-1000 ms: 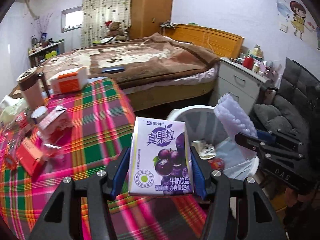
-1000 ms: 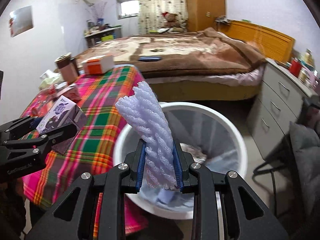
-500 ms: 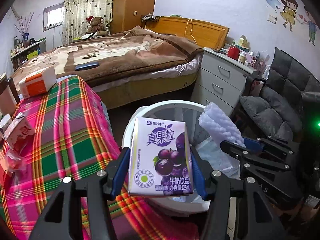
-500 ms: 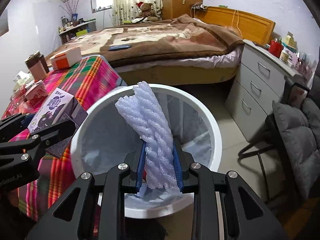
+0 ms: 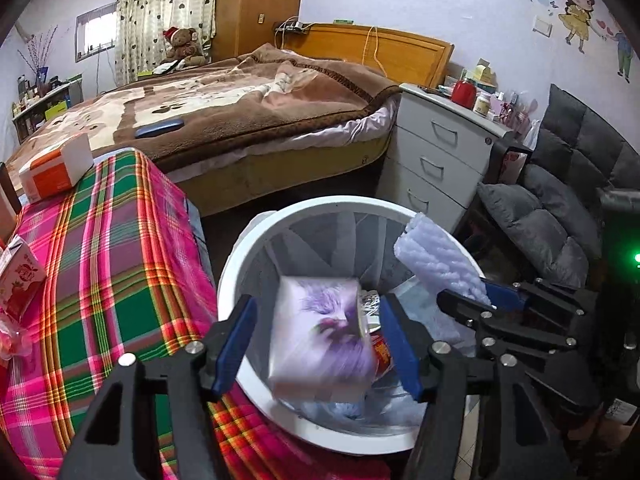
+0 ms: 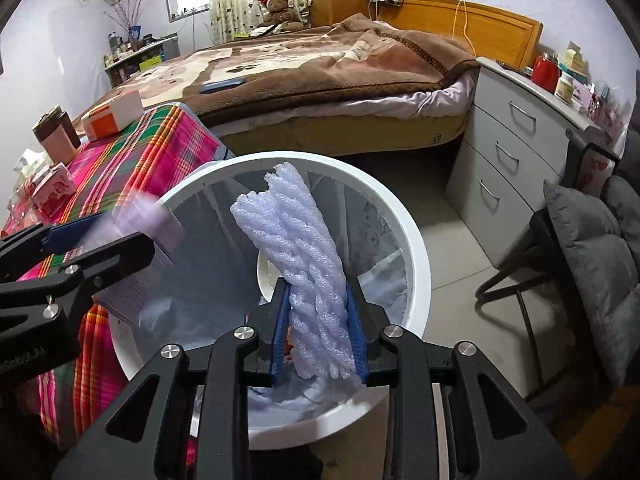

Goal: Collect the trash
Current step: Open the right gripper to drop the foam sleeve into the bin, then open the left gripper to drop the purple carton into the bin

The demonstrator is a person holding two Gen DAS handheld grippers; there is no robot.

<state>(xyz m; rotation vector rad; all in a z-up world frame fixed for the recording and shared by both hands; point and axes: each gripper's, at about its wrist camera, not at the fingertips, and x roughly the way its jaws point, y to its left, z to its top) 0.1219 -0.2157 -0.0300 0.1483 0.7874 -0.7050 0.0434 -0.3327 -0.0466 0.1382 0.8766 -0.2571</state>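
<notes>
A white bin [image 5: 332, 200] lined with a clear bag stands beside the table. Over its mouth my left gripper [image 5: 318, 346] has jaws that are opening. The purple milk carton [image 5: 320, 336] is blurred between them, with a gap to each blue pad. In the right wrist view the carton [image 6: 148, 220] is a purple smear by the left gripper [image 6: 80, 240]. My right gripper [image 6: 318, 320] hangs over the bin [image 6: 418, 264]. Its jaws are opening, and the pads still touch the upright white foam net [image 6: 304, 248]. From the left wrist view the foam net [image 5: 436, 256] sticks out of the right gripper [image 5: 476, 300].
The table under a plaid cloth [image 5: 112, 280] touches the bin's left side and holds a red carton [image 5: 18, 276] and an orange-and-white box [image 5: 56, 168]. Behind are a bed [image 5: 240, 112] and white drawers [image 5: 436, 160]. A grey cushioned chair [image 5: 540, 232] is at the right.
Both grippers have moved from the table's edge to over the bin. The left jaws have spread and the carton has come loose. The right jaws have widened slightly around the foam net.
</notes>
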